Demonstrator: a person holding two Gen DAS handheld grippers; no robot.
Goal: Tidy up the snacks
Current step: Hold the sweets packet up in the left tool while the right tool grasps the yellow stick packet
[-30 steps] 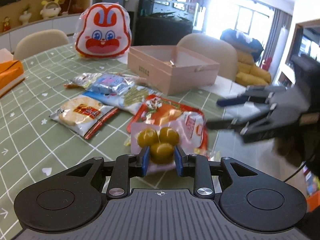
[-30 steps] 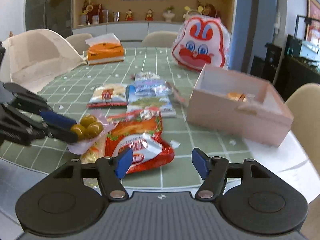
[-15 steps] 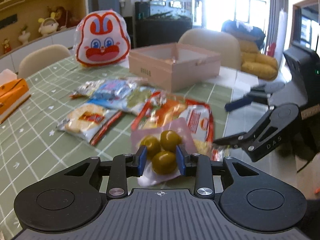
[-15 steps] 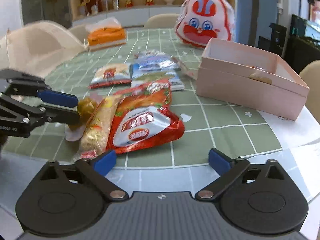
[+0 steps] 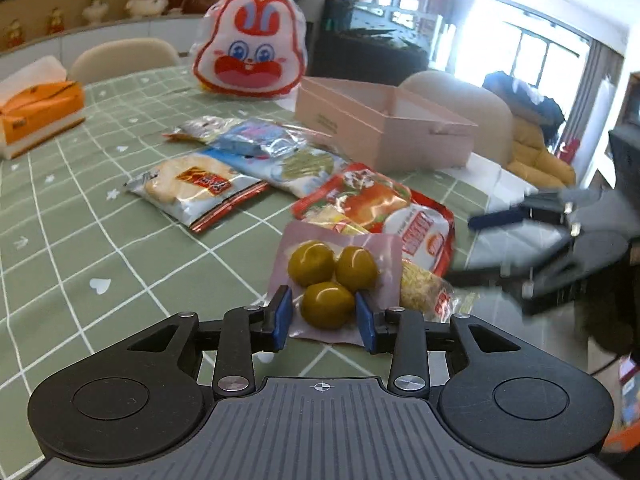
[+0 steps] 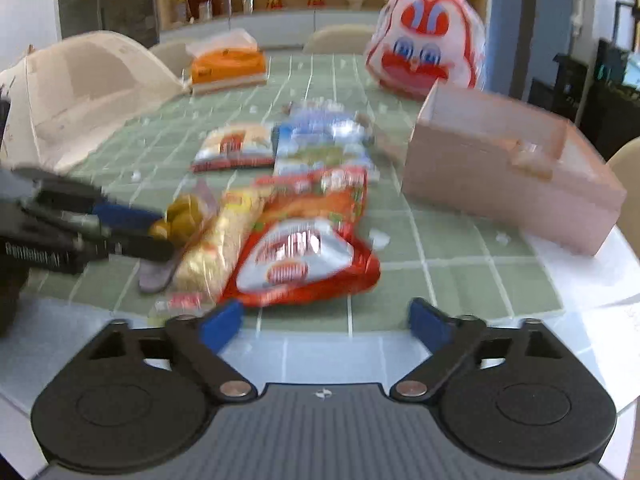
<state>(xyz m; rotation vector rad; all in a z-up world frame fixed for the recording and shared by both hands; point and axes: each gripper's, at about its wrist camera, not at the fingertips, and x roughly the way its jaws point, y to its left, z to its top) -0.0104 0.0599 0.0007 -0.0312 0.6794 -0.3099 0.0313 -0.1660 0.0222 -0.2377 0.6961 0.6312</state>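
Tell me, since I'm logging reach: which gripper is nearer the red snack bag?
Right. The right gripper hangs open just in front of the red snack bag; the left gripper straddles the olive pouch beside it.

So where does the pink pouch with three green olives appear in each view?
Left wrist view: the pink pouch of green olives is low centre, between the left jaws.
Right wrist view: the pouch is at left, middle height.
Shared landmark: open pink cardboard box.
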